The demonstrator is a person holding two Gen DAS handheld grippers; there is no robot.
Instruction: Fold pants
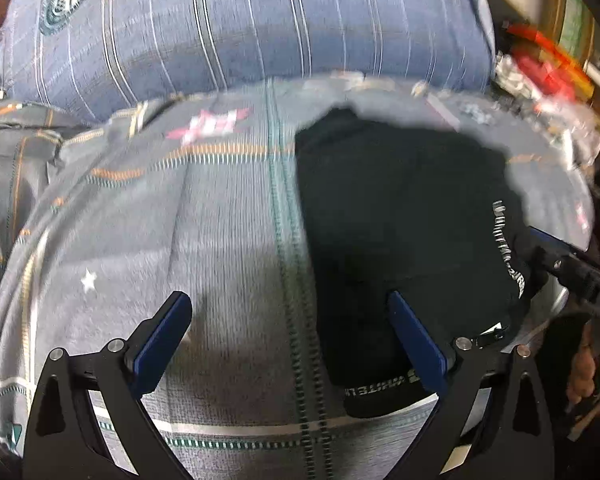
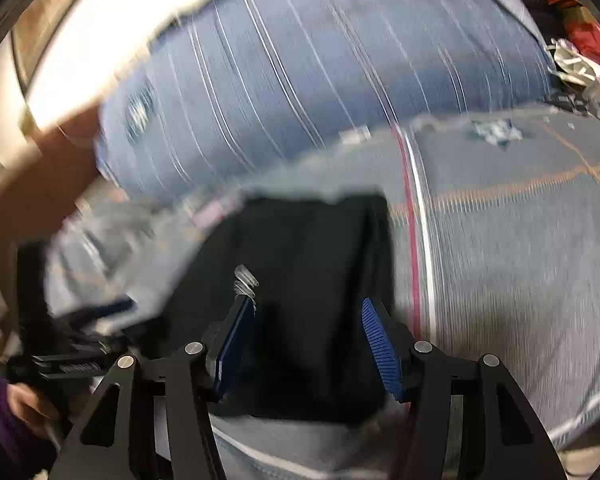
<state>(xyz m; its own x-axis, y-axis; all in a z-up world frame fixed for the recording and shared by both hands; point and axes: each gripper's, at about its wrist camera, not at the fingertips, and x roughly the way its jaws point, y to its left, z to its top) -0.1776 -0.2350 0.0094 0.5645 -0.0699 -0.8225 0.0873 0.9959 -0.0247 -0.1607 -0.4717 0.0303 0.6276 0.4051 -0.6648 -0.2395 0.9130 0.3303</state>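
fingers of your left gripper [image 1: 288,334] stood wide apart with nothing between them, the left blue pad over the grey bedspread [image 1: 228,248] and the right pad at the near edge of the black pants [image 1: 400,208]. your right gripper [image 2: 306,340] was parted too, its two blue pads [image 2: 380,350] hovering over the pants [image 2: 300,280] without closing on any cloth; whether they touched the fabric could not be told through the blur. the pants lay as a compact dark bundle on the bedspread [image 2: 520,280], with white lettering along one band near your left gripper and another strip of lettering running down the bundle's right side. from the left wrist view, your right gripper [image 1: 540,256] showed at the right edge of the bundle, touching or just beside it. the bedspread carried teal and orange stitched lines, small white stars and a red-and-white patch. beyond the pants sat a blue striped pillow [image 1: 240,28], bearing a round teal badge, resting against the far edge of the bedspread. past the pillow's right end lay a cluttered heap of red packaging [image 1: 548,60] and crumpled clear wrap, too blurred to make out further.
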